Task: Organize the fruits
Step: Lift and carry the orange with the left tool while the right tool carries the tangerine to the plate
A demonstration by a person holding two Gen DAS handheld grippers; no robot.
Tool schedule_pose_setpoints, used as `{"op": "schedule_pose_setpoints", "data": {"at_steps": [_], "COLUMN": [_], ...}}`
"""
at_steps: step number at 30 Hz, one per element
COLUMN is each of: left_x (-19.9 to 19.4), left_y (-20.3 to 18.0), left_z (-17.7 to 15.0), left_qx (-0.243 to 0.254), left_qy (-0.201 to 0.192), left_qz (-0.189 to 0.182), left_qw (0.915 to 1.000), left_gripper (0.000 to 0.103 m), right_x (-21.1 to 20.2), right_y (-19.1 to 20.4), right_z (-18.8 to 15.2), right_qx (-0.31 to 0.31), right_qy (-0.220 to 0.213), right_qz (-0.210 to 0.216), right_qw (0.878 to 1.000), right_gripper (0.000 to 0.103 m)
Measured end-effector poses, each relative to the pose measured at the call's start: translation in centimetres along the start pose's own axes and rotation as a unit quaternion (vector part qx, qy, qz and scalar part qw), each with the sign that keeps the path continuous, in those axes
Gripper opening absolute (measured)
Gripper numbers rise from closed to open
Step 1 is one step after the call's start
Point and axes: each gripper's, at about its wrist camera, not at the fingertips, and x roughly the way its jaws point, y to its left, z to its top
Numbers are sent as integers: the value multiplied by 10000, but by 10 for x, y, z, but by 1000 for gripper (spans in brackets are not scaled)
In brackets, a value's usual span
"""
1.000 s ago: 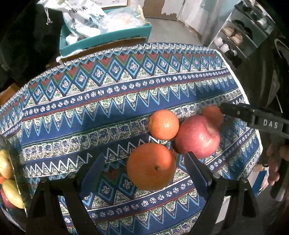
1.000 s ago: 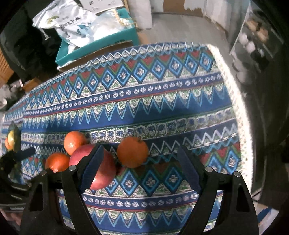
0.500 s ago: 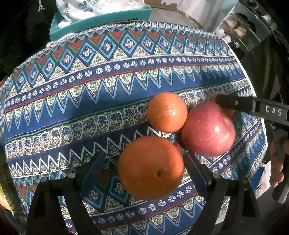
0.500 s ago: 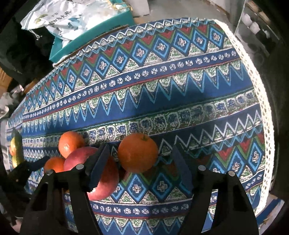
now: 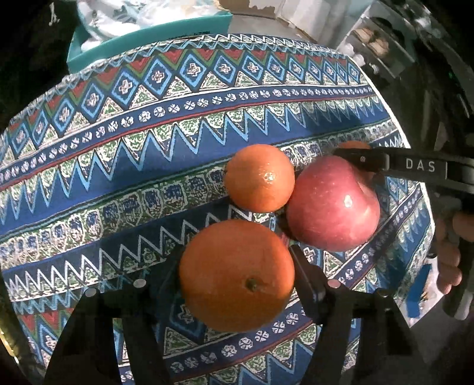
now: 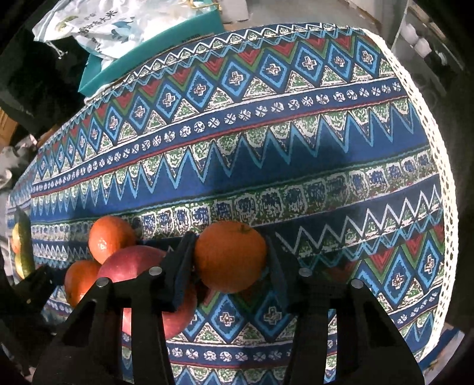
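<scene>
The large orange [image 5: 237, 275] sits on the table between the jaws of the left gripper [image 5: 237, 284]; the jaws are closing on it and both pads already appear to touch its sides. Just behind it lies a smaller orange [image 5: 260, 177], which touches a red apple [image 5: 331, 207] to its right.

Beyond the apple, a third orange [image 6: 230, 256] is clamped between the jaws of the right gripper [image 6: 229, 266], which are closed on it, a pad against each flank. In the left wrist view only a sliver of this fruit shows behind that gripper's black finger, which reaches in from the right edge. A hand [image 5: 450, 251] holds its handle there.

All of this lies near the right end of the table, which is covered by a patterned tablecloth [image 6: 266, 148] in blue, red, green and white bands with a white lace edge. At the far left edge of the right wrist view, some yellowish fruit [image 6: 17, 245] is partly visible. Behind the table stands a teal box [image 6: 154, 56] with printed plastic bags [image 6: 97, 26] in it.
</scene>
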Motion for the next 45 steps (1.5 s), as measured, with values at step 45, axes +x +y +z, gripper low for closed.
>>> {"op": "schedule_pose_setpoints", "data": {"at_steps": [45], "left_x": [-144], "left_y": [33], "left_z": [10], "left_qx": [-349], "left_qy": [-1529], "left_qz": [259], "left_qw": [9873], "left_gripper": [70], "right_x": [-136], "right_y": [81], "right_z": [-11], "right_qx": [-1307], "right_qy": [-1776], "right_qz": [-13], "right_qw": [9754], "right_gripper": [46]}}
